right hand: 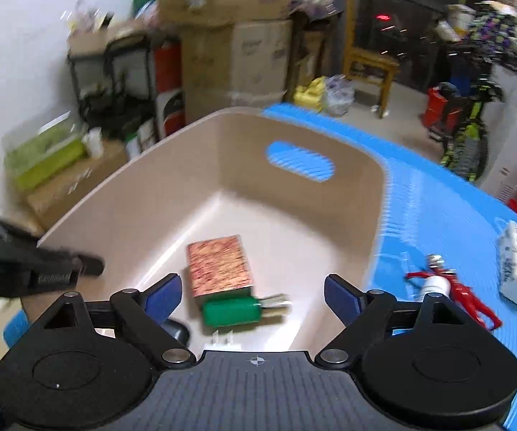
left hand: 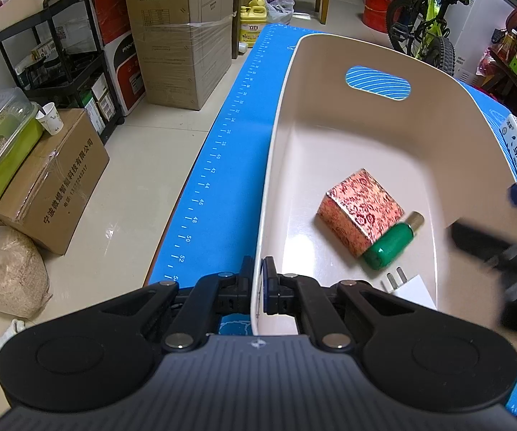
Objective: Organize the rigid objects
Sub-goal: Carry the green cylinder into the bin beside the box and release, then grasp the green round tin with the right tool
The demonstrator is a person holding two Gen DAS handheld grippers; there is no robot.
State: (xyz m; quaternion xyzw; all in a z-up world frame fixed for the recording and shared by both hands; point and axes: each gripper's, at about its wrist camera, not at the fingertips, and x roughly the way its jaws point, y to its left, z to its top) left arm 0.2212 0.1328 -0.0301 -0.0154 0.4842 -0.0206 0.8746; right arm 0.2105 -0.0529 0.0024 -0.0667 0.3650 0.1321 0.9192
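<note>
Left gripper [left hand: 257,280], lower centre of frame: jaws pinched tight on the near rim of the beige plastic bin [left hand: 330,122], steadying it on the blue mat [left hand: 229,151].

Right gripper [right hand: 252,292]: jaws spread wide, nothing between them, poised over the bin's near end.

Inside the bin, lower right of the left view: patterned red box [left hand: 361,212], green bottle [left hand: 389,242] touching it, white plug [left hand: 407,283] nearer.

Red-and-white toy figure [right hand: 445,289] lies on the mat, right of the bin. Judged light, stiff, thin-limbed; grip across the torso.
</note>
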